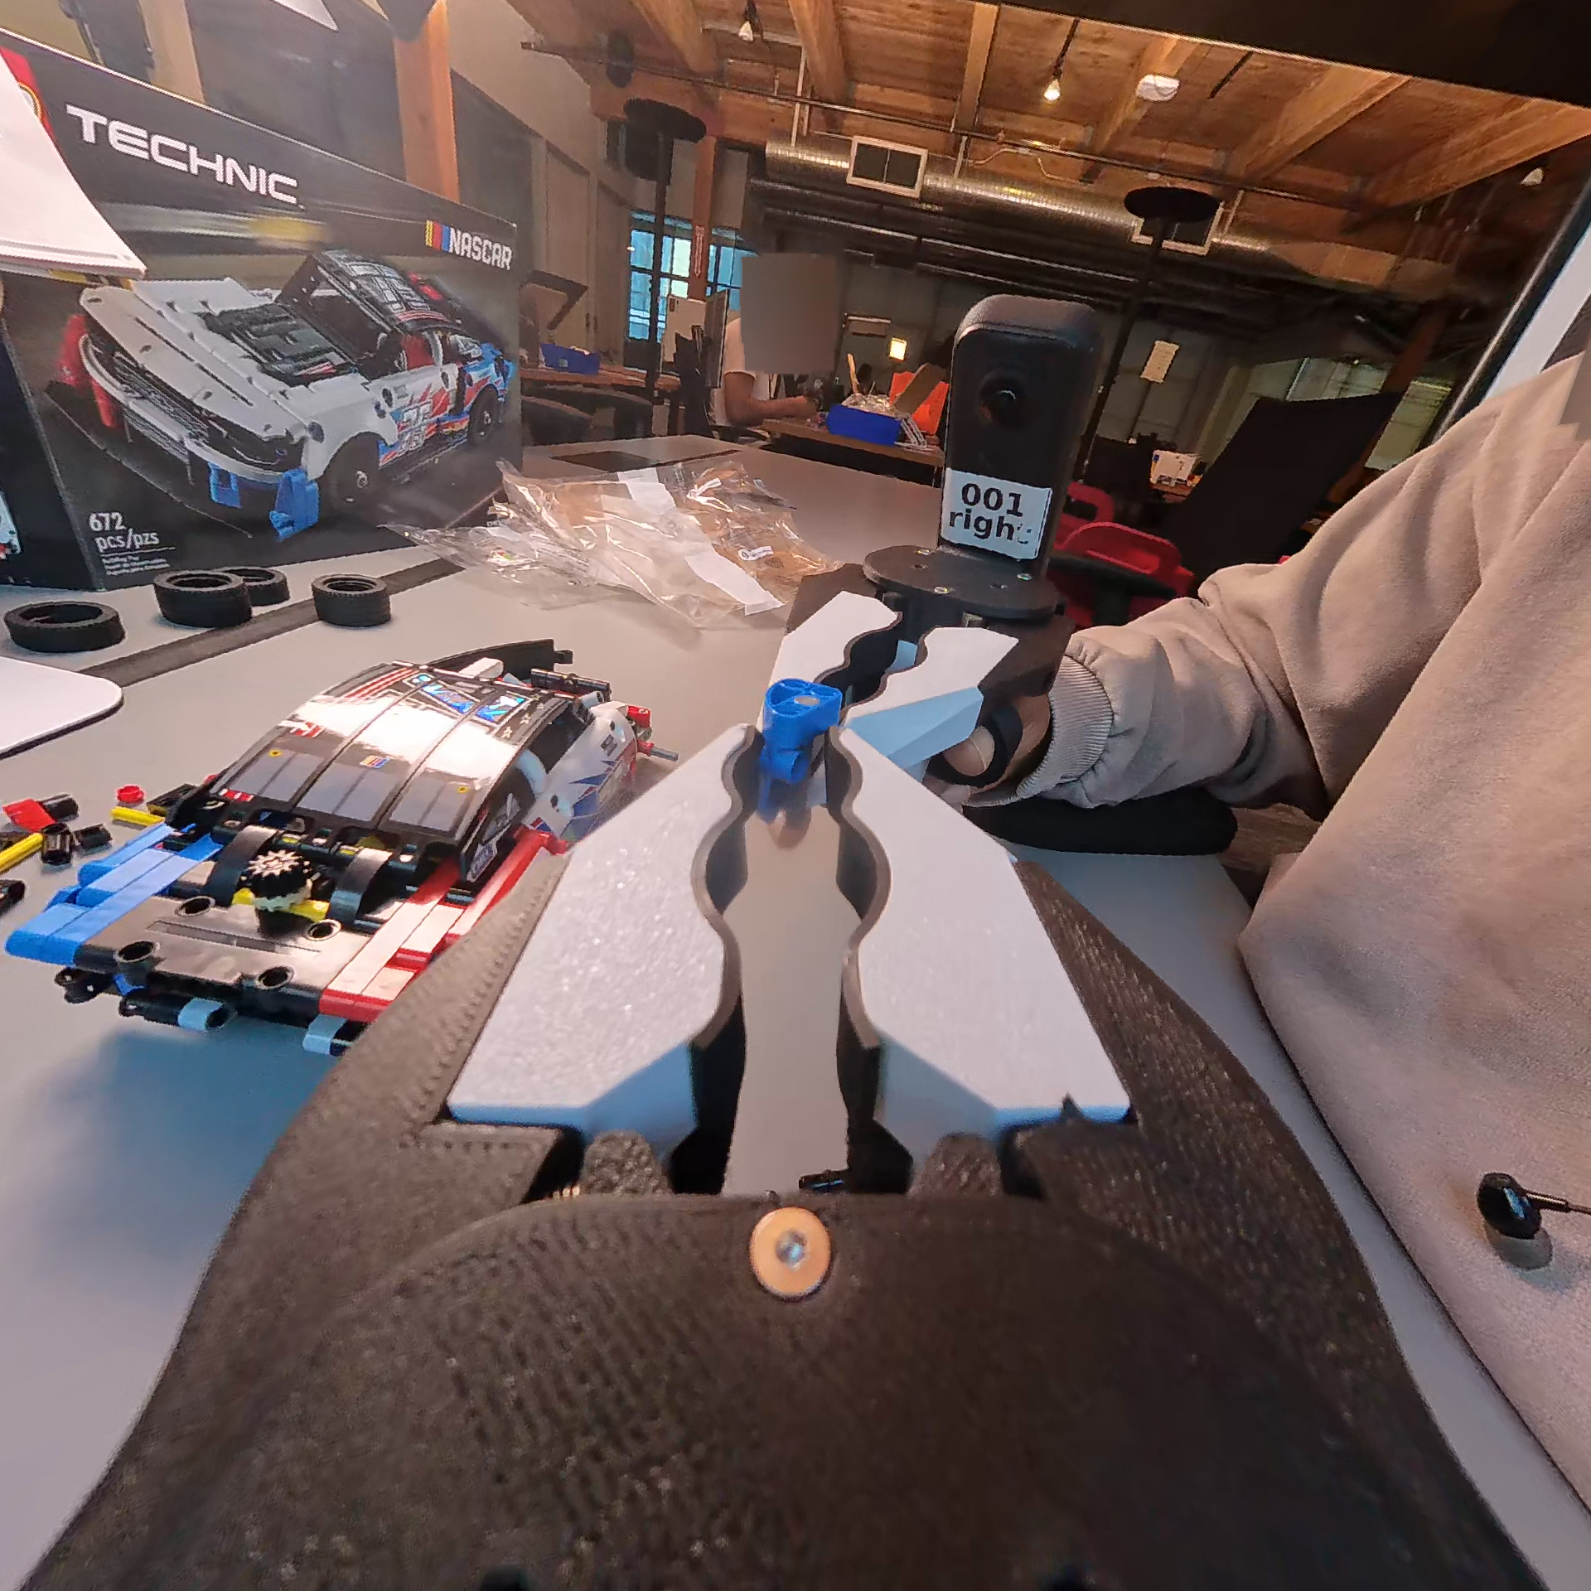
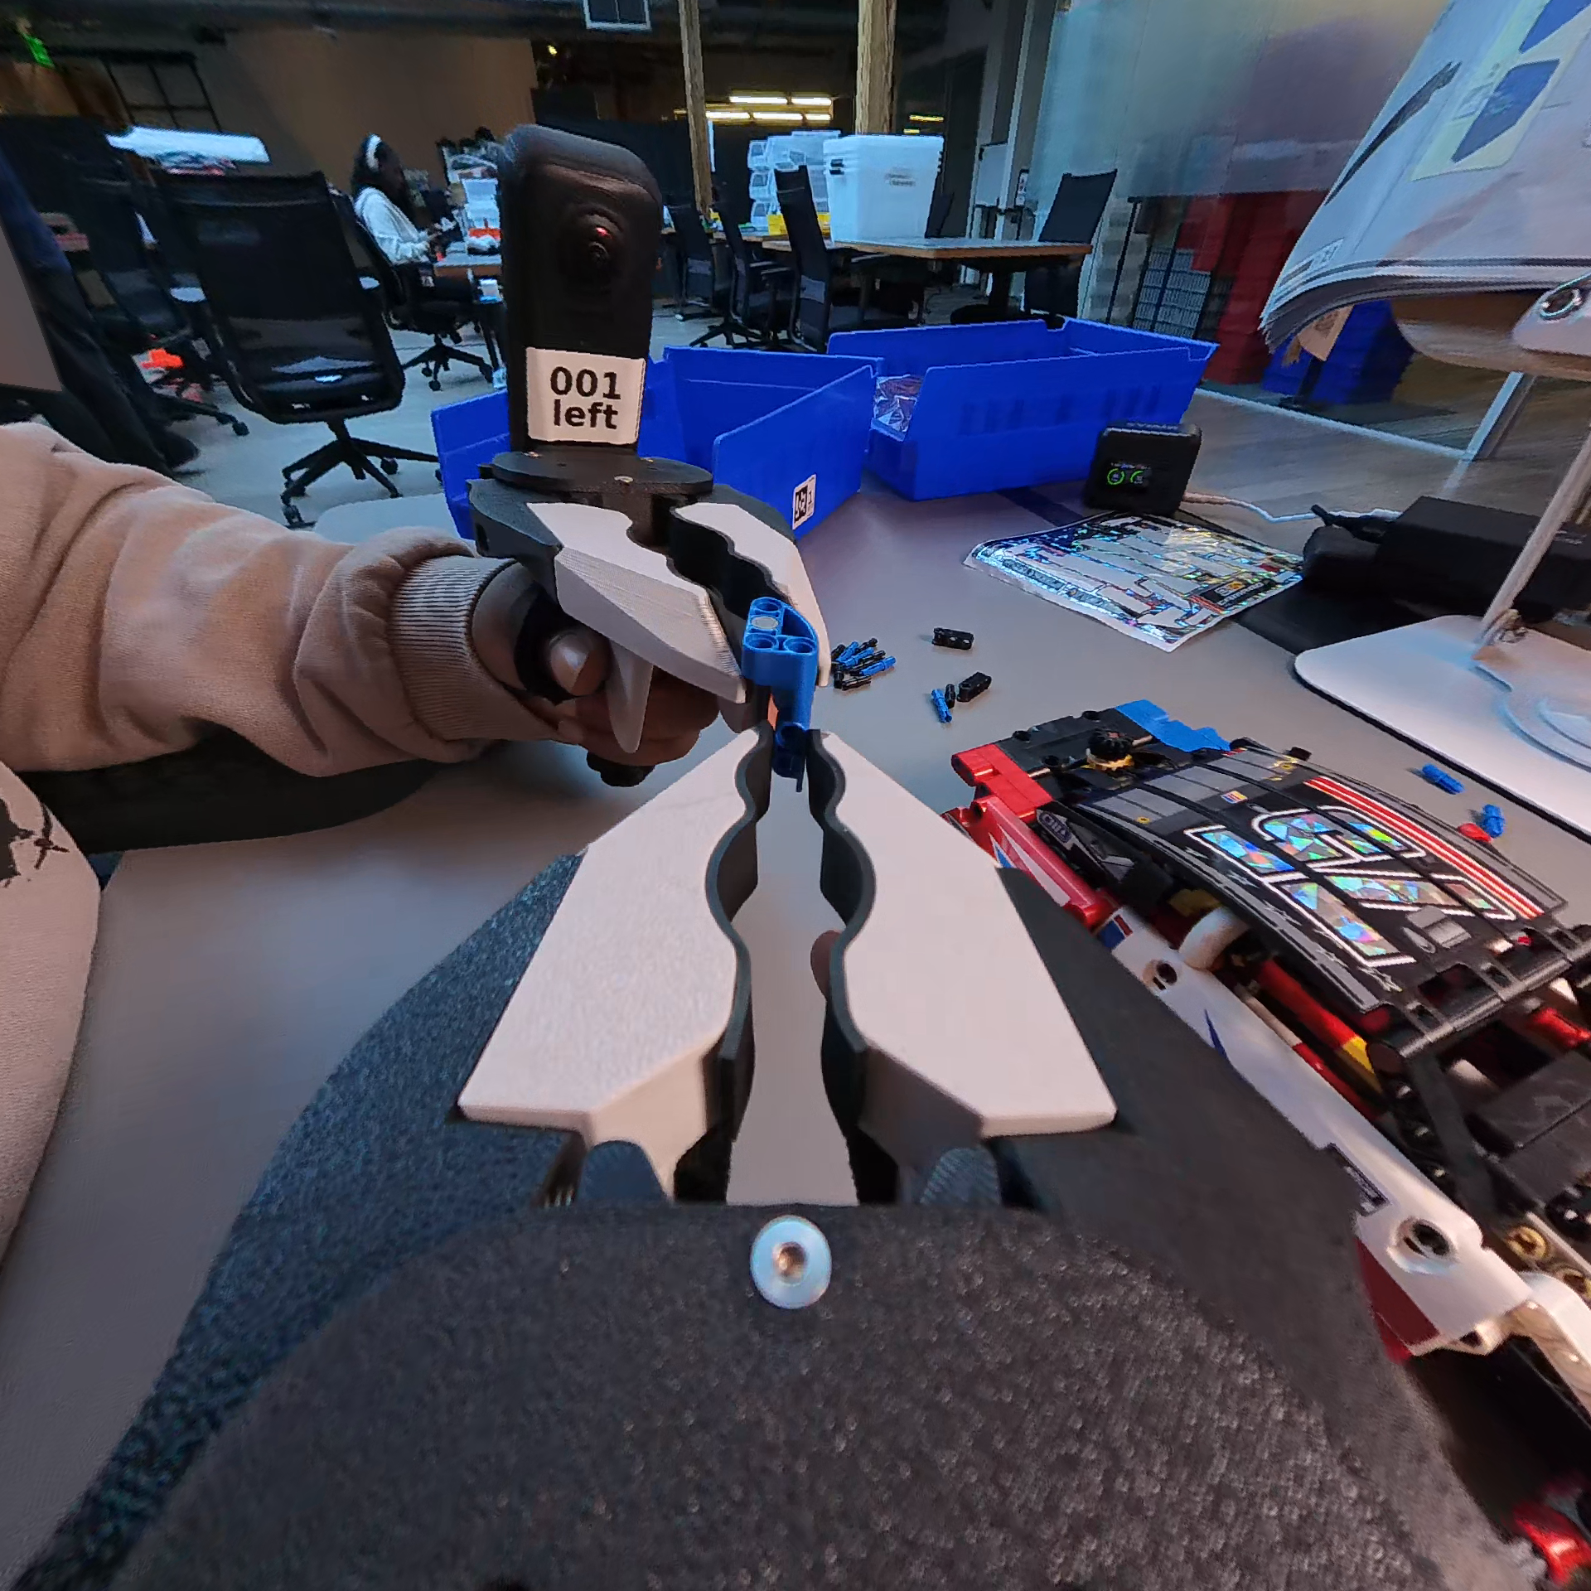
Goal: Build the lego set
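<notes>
A small blue Lego connector (image 1: 794,719) is held above the grey table (image 1: 155,1205), between both grippers. My left gripper (image 1: 790,742) is shut on it, and so is my right gripper (image 2: 789,739), which pinches its thin lower end (image 2: 788,753). The two grippers meet tip to tip: the right one shows in the left wrist view (image 1: 833,693), the left one in the right wrist view (image 2: 779,676). The partly built Lego race car (image 1: 387,818) lies on the table to the left; in the right wrist view it is on the right (image 2: 1291,947).
Several black tires (image 1: 202,598) and the set's box (image 1: 258,344) stand behind the car, with empty plastic bags (image 1: 646,534) nearby. Loose small parts (image 1: 52,826) and pins (image 2: 861,663) lie on the table. There are also blue bins (image 2: 990,405), a sticker sheet (image 2: 1136,568) and a booklet on a stand (image 2: 1446,172). The tips of both grippers are at nearly the same place.
</notes>
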Tool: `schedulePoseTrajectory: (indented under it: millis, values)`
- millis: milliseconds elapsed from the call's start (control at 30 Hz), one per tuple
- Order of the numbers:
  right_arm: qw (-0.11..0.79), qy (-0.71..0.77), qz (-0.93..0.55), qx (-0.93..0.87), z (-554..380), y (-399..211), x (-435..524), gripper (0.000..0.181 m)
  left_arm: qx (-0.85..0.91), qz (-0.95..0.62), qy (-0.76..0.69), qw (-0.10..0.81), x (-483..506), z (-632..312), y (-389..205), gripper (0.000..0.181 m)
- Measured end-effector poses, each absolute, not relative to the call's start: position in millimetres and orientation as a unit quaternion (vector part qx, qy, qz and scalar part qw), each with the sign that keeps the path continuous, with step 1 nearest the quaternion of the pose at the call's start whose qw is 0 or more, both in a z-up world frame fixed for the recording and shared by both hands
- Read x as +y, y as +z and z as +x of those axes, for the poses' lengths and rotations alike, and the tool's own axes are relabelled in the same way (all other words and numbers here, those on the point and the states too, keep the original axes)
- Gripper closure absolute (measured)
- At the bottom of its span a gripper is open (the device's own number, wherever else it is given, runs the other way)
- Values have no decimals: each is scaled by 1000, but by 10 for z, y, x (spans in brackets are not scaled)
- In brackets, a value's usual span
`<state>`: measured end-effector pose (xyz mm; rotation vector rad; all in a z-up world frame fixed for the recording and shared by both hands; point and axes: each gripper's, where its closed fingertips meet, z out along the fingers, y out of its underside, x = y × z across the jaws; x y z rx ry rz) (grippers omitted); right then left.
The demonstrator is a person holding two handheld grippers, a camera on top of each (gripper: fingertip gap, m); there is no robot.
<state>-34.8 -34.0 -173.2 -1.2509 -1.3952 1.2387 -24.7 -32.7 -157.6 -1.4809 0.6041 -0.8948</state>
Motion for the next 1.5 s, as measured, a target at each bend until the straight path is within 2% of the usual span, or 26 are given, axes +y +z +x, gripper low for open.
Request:
schedulePoseTrajectory:
  millis: [500, 633, 867, 1000, 1133, 1200, 1300, 1400, 1500]
  values:
    - [393, 498, -489, -599, -285, -1798, -414, 169, 255, -641, -405, 600, -311, -299, -1602, 172]
    - [385, 485, -495, -609, -290, -1865, -428, 181, 256, -646, -413, 589, -316, -256, -1643, 173]
    - [346, 489, -516, -612, -274, -1956, -415, 181, 257, -665, -405, 573, -285, -223, -1746, 173]
    - [358, 481, -517, -611, -253, -1939, -344, 181, 248, -672, -395, 575, -249, -268, -1753, 173]
    - [373, 466, -522, -609, -241, -1935, -253, 165, 243, -679, -394, 570, -230, -278, -1784, 173]
    - [367, 461, -522, -617, -245, -1980, -270, 162, 250, -679, -397, 564, -250, -232, -1800, 173]
    - [344, 471, -515, -628, -245, -2022, -378, 181, 263, -679, -399, 557, -286, -144, -1825, 173]
    - [321, 472, -521, -634, -220, -2066, -387, 181, 271, -683, -399, 549, -303, -118, -1857, 172]
    - [254, 489, -554, -624, -172, -2132, -379, 181, 264, -703, -383, 538, -258, -140, -1940, 172]
